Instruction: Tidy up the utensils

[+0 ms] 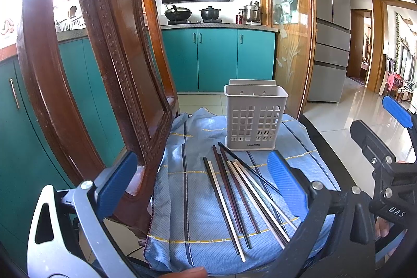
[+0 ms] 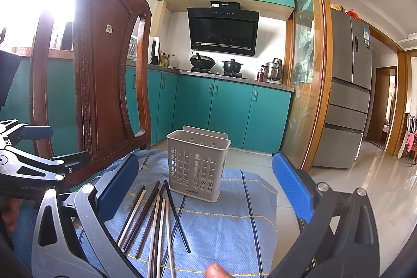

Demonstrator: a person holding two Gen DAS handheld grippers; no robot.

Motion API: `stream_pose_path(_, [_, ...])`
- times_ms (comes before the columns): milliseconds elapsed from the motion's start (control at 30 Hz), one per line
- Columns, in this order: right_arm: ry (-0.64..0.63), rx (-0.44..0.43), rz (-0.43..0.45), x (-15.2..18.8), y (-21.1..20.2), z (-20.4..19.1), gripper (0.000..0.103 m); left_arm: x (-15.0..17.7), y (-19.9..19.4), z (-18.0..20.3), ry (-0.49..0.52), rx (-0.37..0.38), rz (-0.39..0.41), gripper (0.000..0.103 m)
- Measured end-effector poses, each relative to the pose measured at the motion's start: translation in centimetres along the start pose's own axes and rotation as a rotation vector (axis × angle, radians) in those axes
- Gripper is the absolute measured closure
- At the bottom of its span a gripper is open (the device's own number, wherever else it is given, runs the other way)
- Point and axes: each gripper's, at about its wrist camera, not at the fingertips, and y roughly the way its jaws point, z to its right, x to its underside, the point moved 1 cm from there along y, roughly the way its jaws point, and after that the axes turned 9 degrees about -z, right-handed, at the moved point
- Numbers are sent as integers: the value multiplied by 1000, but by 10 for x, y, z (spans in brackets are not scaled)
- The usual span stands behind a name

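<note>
Both my grippers, left (image 1: 202, 185) and right (image 2: 206, 189), hang spread and empty; their arms cut off the chopsticks' (image 1: 242, 197) near ends before the basket (image 1: 254, 119).

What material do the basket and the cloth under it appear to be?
Basket: likely matte grey moulded plastic, with even square holes and a smooth rim. Cloth: seemingly woven blue fabric, as it wrinkles and shows a dotted weave with stripes.
</note>
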Motion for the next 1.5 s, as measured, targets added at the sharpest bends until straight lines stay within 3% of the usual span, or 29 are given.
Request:
stream_pose_path(467, [-17,4,-18,-2,5,-1,3,2,1,3,8,0,-12,4])
stream_pose_path(567, [-66,27,-155,1,38,2,3,8,14,5,19,27,-86,4])
stream_pose_path(667, [-29,-75,-344,14,88,15,5,19,30,7,2,87,-156,4])
stream_pose_path(700, [-20,-106,-371,17,97,16,8,23,34,9,1,90,-173,4])
stream_pose_path(800, [-20,-226,-479,24,140,5,30,37,49,15,10,92,-238,7])
stream_pose_path(867, [-8,-315,-566,32,169,-8,45,45,56,16,-1,106,-282,20])
stream_pose_path(933, [21,-341,-680,45,211,-21,55,55,66,17,-16,130,-350,43])
stream_pose_path(1033, [16,-307,-830,70,250,-36,73,64,68,15,-26,124,-390,47])
stream_pose_path(1067, [23,-304,-845,74,254,-37,74,66,66,14,-24,116,-389,47])
stream_pose_path(1133, [-1,-289,-830,75,253,-41,77,69,60,11,-23,94,-379,46])
stream_pose_path(1167, [2,-304,-844,75,252,-40,87,70,58,9,-26,89,-380,45])
stream_pose_path(1233, [34,-334,-864,76,246,-35,96,70,55,7,-31,82,-379,45])
stream_pose_path(1400, [152,-324,-919,89,205,3,96,59,57,8,6,59,-353,45])
stream_pose_path(1500, [248,-281,-921,101,177,30,97,48,66,5,-8,94,-356,45])
